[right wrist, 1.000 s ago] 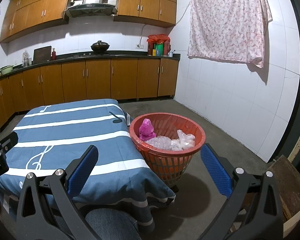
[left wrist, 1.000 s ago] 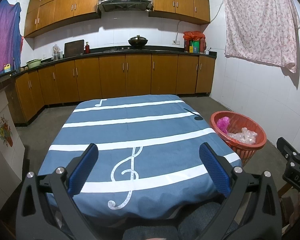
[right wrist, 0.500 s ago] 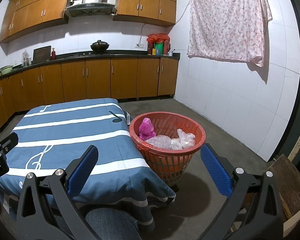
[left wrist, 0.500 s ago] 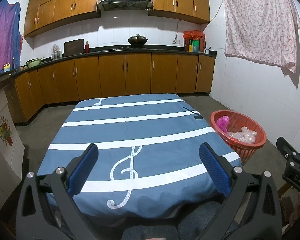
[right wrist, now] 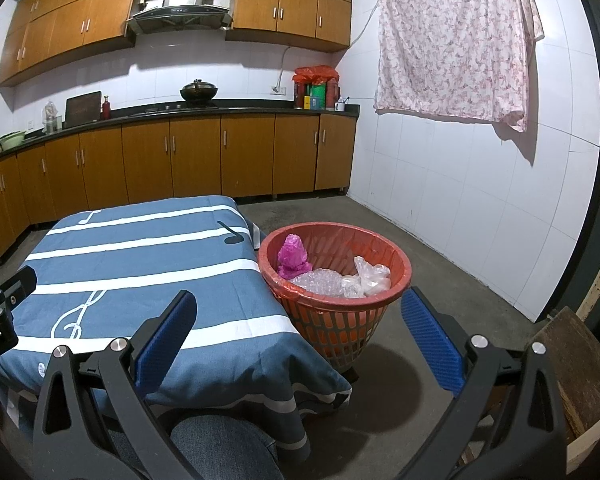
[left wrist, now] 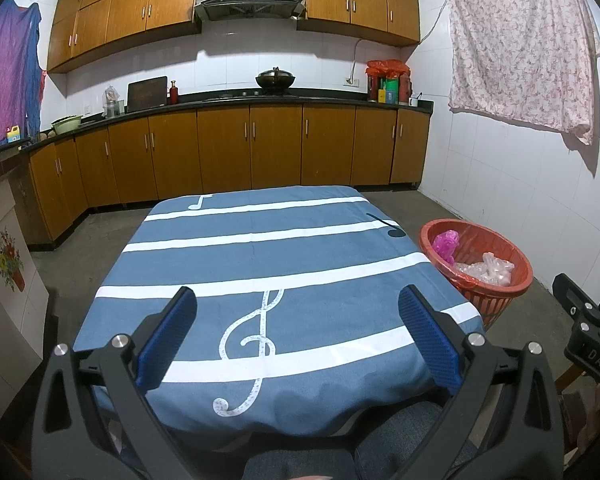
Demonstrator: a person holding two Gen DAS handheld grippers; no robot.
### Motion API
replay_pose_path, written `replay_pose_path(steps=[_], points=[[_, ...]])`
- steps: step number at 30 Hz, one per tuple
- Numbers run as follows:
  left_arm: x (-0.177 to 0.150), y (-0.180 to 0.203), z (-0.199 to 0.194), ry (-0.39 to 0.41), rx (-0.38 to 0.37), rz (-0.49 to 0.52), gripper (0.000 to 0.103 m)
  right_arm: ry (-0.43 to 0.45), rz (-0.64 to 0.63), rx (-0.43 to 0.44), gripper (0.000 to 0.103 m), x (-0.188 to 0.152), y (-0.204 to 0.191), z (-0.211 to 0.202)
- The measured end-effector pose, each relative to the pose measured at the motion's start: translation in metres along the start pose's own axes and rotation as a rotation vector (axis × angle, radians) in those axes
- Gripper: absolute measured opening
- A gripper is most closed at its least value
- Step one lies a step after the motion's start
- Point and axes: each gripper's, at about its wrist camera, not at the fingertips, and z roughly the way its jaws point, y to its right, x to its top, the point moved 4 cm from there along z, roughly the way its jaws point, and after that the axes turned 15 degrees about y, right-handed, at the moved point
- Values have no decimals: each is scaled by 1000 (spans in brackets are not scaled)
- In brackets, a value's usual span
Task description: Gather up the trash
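The left gripper (left wrist: pixel 298 332) is held wide open and empty above the near edge of the table (left wrist: pixel 260 264), and the right gripper (right wrist: pixel 300 338) is likewise spread wide with nothing between its fingers, aimed toward the floor beside the table. Against the pictures from a second ago, almost nothing is changed: both grippers are kept in the same raised, withdrawn pose, and only a slight drift of the left view is noticed. On the blue striped tablecloth (left wrist: pixel 236 252) no trash is seen. The trash is found in the red basket (right wrist: pixel 396 258), which stands on the floor just beside the table's right corner: a pink bag (right wrist: pixel 294 256), a wad of bubble wrap (right wrist: pixel 320 282) and a clear plastic bag (right wrist: pixel 370 274) are lying in it. From this stillness and the bare cloth, the collecting is judged to be finished or very nearly so.
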Motion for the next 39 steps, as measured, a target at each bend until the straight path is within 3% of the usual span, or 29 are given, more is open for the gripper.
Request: replay_pose_path(steps=[39], points=[[-18, 15, -19, -28, 10, -7, 99, -8, 2, 1, 101, -3, 0, -5]])
